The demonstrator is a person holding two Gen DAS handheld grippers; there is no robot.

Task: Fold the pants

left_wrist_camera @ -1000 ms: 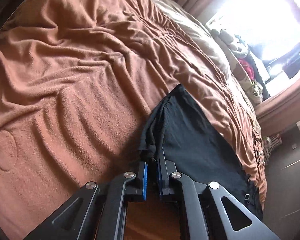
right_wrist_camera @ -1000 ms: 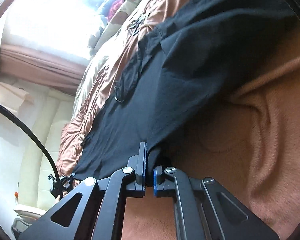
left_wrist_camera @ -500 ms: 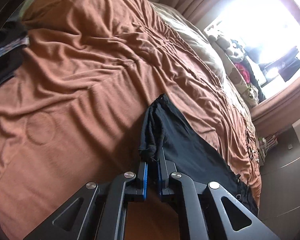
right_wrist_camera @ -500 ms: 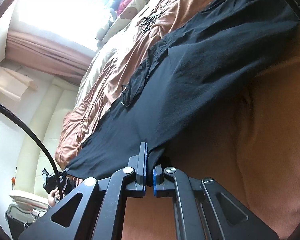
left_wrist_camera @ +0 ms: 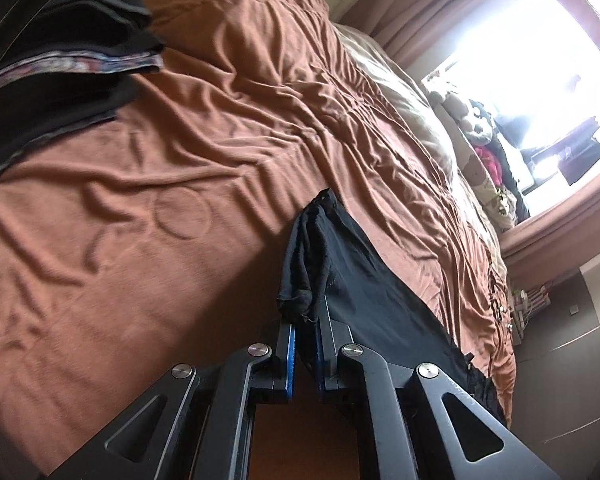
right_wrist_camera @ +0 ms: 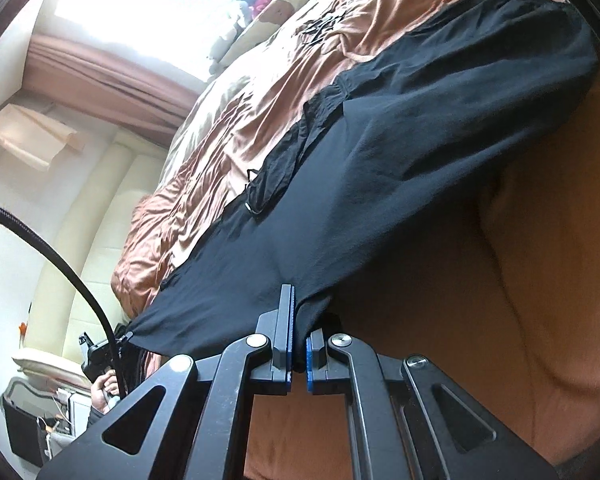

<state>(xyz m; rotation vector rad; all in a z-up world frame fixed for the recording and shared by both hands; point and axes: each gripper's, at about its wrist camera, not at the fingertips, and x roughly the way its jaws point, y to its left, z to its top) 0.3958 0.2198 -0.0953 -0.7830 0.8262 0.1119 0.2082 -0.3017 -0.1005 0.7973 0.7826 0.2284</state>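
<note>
Black pants (left_wrist_camera: 364, 280) hang stretched above a bed with a brown blanket (left_wrist_camera: 180, 200). My left gripper (left_wrist_camera: 303, 320) is shut on a bunched corner of the pants, with cloth between its blue pads. In the right wrist view the pants (right_wrist_camera: 400, 152) spread wide across the frame, one edge lifted off the blanket. My right gripper (right_wrist_camera: 298, 344) is shut on the near edge of the pants. The far side of the pants lies on the blanket (right_wrist_camera: 260, 112).
A pile of dark folded clothes (left_wrist_camera: 60, 64) sits at the far left of the bed. Pillows and soft toys (left_wrist_camera: 476, 128) lie by a bright window. A cable (right_wrist_camera: 72, 276) and a padded headboard (right_wrist_camera: 100, 208) show at the left.
Both grippers have risen and pulled back with the pants. The left view now takes in more of the bed and the pile of dark clothes. The pants hang higher off the blanket.
</note>
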